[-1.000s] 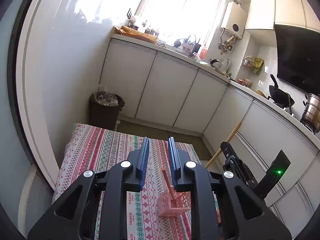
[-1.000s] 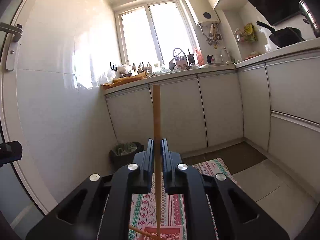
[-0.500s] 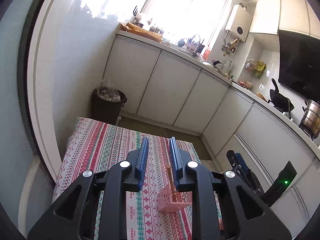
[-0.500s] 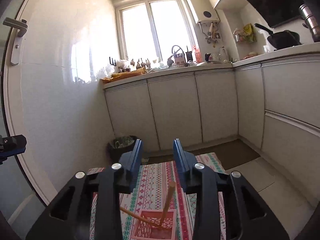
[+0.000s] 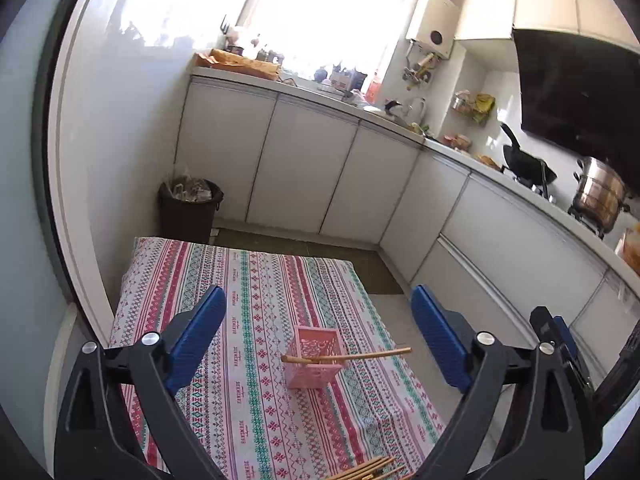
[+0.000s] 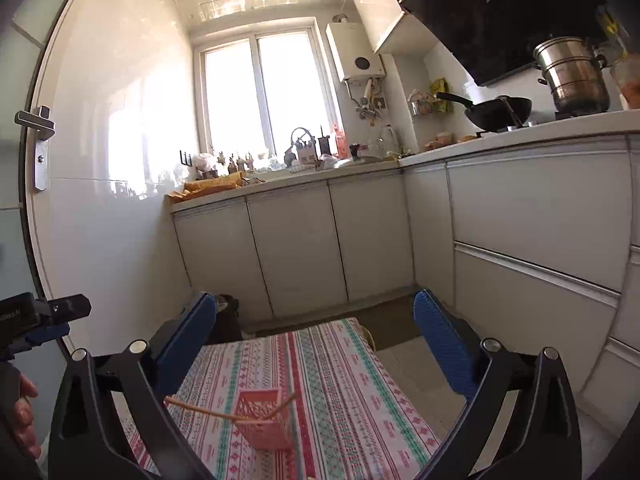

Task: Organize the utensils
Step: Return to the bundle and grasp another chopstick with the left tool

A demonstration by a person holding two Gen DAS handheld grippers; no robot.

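Observation:
A pink slotted basket (image 5: 314, 360) stands on the striped tablecloth (image 5: 248, 292), toward its right side. Two wooden chopsticks (image 5: 348, 357) lean in it, their ends sticking out left and right. My left gripper (image 5: 318, 336) hangs above and behind the basket; its jaws are opening wide with nothing between them. In the right wrist view the basket (image 6: 266, 420) sits low, with the chopsticks (image 6: 200, 410) slanting out of it. My right gripper (image 6: 316, 344) is above it, its jaws also opening and empty. More chopsticks (image 5: 368, 470) lie at the near table edge.
A dark bin (image 5: 190, 208) stands beyond the far left table corner. White cabinets (image 5: 304, 176) run along the back and right, with a wok (image 5: 524, 160) and a steel pot (image 5: 598, 196) on the counter. Bare floor (image 5: 400, 312) lies right of the table. A person's hand (image 6: 24, 420) shows at the left.
The right gripper let go of the upright chopstick, which now leans in the basket. Both grippers opened wide and drew back and up from the basket.

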